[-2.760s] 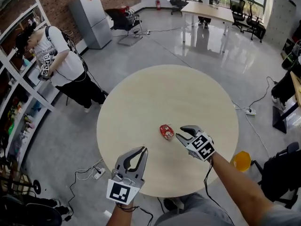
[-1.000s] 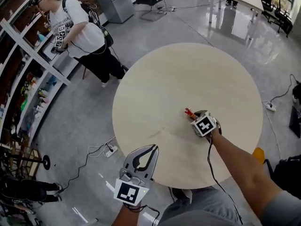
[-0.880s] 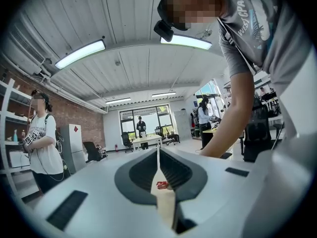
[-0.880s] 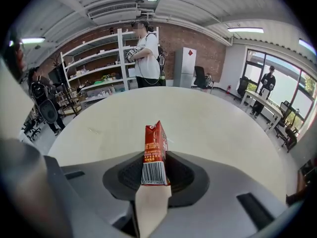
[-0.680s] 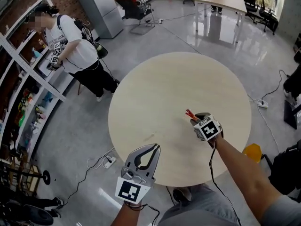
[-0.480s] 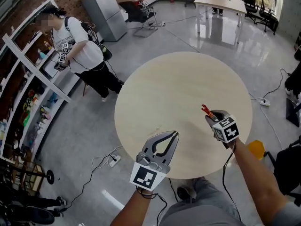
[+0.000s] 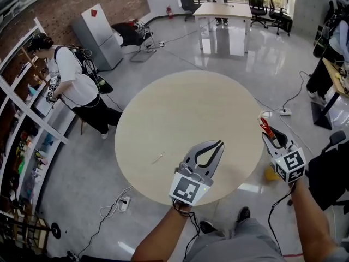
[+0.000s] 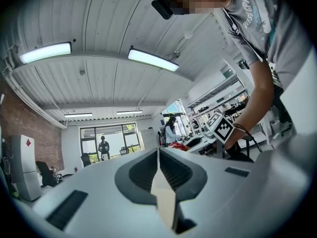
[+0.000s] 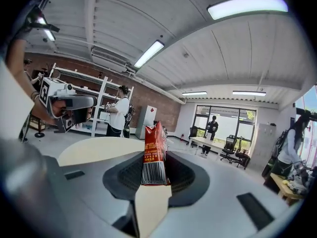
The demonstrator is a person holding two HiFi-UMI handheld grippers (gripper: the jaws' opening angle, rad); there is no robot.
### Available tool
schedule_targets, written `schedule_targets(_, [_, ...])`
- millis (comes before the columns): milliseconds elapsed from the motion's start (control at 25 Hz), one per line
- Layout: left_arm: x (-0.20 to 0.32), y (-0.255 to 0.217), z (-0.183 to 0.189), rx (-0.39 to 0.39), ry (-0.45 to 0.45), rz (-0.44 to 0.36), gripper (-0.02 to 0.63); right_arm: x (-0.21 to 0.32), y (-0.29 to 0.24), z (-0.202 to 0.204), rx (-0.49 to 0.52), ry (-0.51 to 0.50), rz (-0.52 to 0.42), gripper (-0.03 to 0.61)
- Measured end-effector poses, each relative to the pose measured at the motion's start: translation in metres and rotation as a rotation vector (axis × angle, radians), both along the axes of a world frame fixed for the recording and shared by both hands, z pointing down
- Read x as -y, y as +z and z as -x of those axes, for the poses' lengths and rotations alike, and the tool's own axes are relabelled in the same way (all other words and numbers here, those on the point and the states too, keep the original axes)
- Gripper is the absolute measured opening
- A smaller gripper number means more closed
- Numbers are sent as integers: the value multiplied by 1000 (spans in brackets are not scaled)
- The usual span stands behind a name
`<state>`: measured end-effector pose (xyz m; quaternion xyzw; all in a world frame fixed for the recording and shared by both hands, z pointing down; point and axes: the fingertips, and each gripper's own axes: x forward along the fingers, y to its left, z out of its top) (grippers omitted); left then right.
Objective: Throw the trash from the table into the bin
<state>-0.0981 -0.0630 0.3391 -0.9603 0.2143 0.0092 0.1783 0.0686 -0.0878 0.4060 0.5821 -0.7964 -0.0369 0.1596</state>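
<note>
A red snack wrapper (image 7: 265,127) stands upright between the jaws of my right gripper (image 7: 268,134), which is shut on it. That gripper hangs just beyond the right edge of the round beige table (image 7: 180,113). Under it on the floor a yellow bin (image 7: 270,174) shows in part. In the right gripper view the wrapper (image 9: 154,148) sticks up from the right gripper (image 9: 154,176), barcode facing me. My left gripper (image 7: 217,145) is shut and empty above the table's near edge. In the left gripper view my left gripper (image 8: 158,151) has its jaws together, and the wrapper (image 8: 179,146) shows small beyond them.
A small scrap (image 7: 158,158) lies on the table's left part. A person (image 7: 73,86) stands by the shelving (image 7: 27,124) at the left. A grey cabinet (image 7: 101,29) and a desk (image 7: 223,9) with chairs stand at the back. A power strip (image 7: 283,112) lies on the floor at the right.
My right gripper has risen off the table with the wrapper and swung right, past the table's edge. The left gripper has moved right, over the table's near edge.
</note>
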Motion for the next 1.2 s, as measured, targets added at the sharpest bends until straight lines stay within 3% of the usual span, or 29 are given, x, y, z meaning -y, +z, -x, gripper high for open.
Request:
schedule_targets(200, [-7, -1, -87, -28, 56, 0, 55, -47, -11, -84, -50, 66, -71, 117])
schedule_targets(320, [-21, -6, -159, -62, 89, -3, 55, -77, -10, -158, -52, 101, -71, 117])
schedule_targets(520, [-47, 4, -281, -81, 128, 33, 55, -122, 12, -283, -40, 151, -33, 117])
schedule_targets(720, [-71, 15, -365, -35, 158, 32, 55, -154, 50, -376, -36, 180, 45, 118])
schedule_targets(920, [-81, 24, -403, -10, 151, 61, 55, -152, 90, -435, -20, 200, 121, 118])
schedule_targets(1200, [-70, 34, -402, 16, 115, 86, 55, -125, 109, -467, -1, 234, 162, 121])
